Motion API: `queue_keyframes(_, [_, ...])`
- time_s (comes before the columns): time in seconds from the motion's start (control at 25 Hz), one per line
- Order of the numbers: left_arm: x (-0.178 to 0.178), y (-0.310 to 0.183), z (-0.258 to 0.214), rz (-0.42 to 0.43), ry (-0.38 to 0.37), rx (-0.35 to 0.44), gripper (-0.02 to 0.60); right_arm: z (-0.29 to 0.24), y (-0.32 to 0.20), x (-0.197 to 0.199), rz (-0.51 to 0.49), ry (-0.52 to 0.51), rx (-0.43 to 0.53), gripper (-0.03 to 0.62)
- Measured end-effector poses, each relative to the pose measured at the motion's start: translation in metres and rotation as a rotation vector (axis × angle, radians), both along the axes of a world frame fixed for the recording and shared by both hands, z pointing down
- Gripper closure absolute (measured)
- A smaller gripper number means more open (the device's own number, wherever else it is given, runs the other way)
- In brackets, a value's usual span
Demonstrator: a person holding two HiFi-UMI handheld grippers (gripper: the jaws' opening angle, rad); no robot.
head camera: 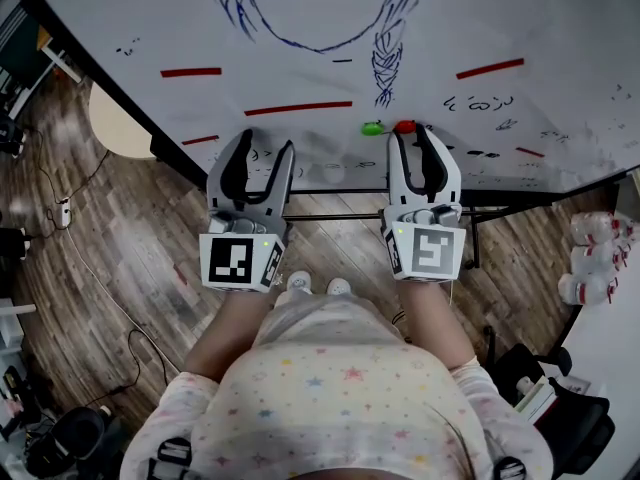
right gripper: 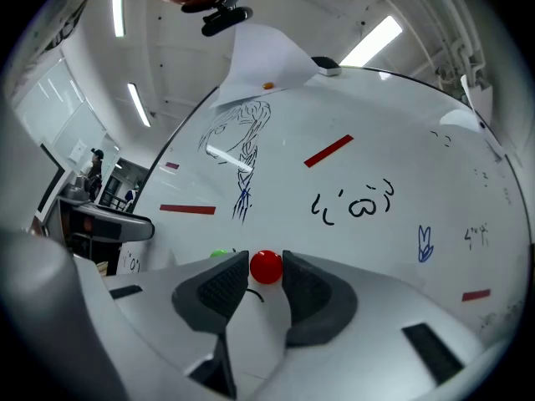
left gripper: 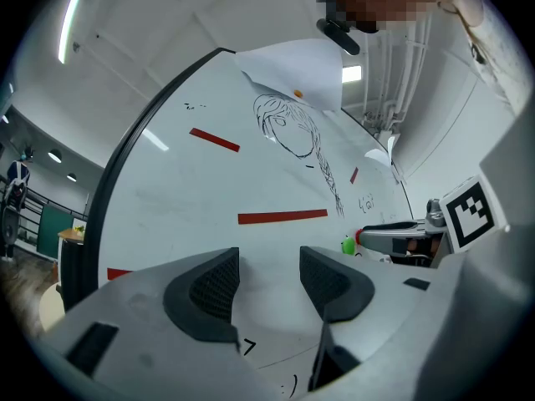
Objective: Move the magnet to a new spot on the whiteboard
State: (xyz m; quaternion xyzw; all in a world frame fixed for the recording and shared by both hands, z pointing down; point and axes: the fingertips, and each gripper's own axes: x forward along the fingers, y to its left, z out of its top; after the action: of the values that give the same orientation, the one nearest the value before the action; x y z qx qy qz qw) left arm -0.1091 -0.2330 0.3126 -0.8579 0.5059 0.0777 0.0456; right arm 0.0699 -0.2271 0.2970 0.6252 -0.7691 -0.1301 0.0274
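A round red magnet (head camera: 405,126) (right gripper: 267,266) sticks to the whiteboard (head camera: 120,8) near its lower edge, with a green magnet (head camera: 372,128) (right gripper: 219,255) just to its left. My right gripper (head camera: 412,134) (right gripper: 266,277) reaches up to the board, and its two fingertips press on either side of the red magnet. My left gripper (head camera: 266,144) (left gripper: 269,272) hovers open in front of a bare patch of board further left, with nothing between its jaws. From the left gripper view the green magnet (left gripper: 349,245) shows beside the right gripper's tips.
The whiteboard carries a pen drawing of a braided girl (head camera: 320,8), several red strips (head camera: 297,108) and small scribbles (right gripper: 355,200). Wooden floor (head camera: 120,258) lies below, with cables at the left and a white counter (head camera: 610,328) at the right.
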Motion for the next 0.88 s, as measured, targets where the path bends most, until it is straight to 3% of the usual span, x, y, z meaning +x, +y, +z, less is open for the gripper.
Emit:
queue_keyframes(0.32, [-0.007, 0.004, -0.001, -0.012, 0.004, 0.0, 0.376, 0.003, -0.003, 0.002, 0.052, 0.026, 0.014, 0.471])
queue_keyframes(0.88, [-0.005, 0.007, 0.002, -0.006, 0.002, -0.009, 0.376, 0.008, -0.002, 0.005, 0.04, 0.008, -0.004, 0.473])
